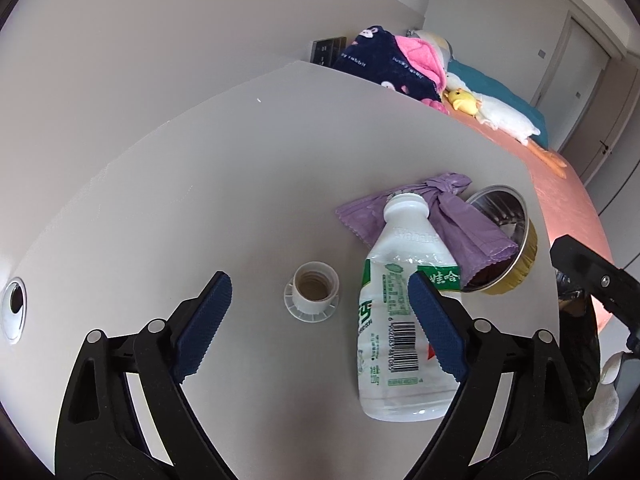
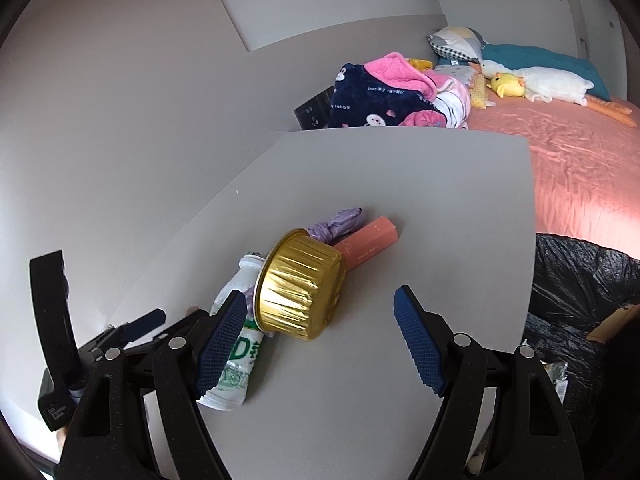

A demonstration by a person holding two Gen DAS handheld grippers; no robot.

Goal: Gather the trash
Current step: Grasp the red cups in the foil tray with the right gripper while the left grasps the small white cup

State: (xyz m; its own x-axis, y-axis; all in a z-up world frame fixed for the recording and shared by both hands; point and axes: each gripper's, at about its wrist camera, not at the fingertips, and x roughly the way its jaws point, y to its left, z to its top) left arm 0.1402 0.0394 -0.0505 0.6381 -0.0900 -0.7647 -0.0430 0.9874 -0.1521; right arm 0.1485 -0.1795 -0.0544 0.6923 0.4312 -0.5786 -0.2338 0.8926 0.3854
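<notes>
On the grey table (image 1: 180, 208) a white bottle cap (image 1: 312, 293) sits mouth-up between the fingers of my open left gripper (image 1: 320, 292), clear of both pads. Beside it lies a white plastic bottle (image 1: 400, 320) with a green label, partly behind the right fingertip (image 1: 436, 320). A crumpled purple bag (image 1: 440, 216) drapes into a gold foil cup (image 1: 508, 264) lying on its side. In the right wrist view the foil cup (image 2: 300, 288) lies ahead of my open right gripper (image 2: 320, 320), nearer its left finger, with the bottle (image 2: 236, 352), purple bag (image 2: 340, 222) and a pink box (image 2: 368, 244) around it.
A black trash bag (image 2: 580, 292) hangs open past the table's right edge. Behind the table is a bed with a pink sheet (image 2: 580, 168), a navy and pink blanket (image 2: 384, 96) and plush toys (image 2: 540, 84). A cable hole (image 1: 14, 308) sits at the table's left.
</notes>
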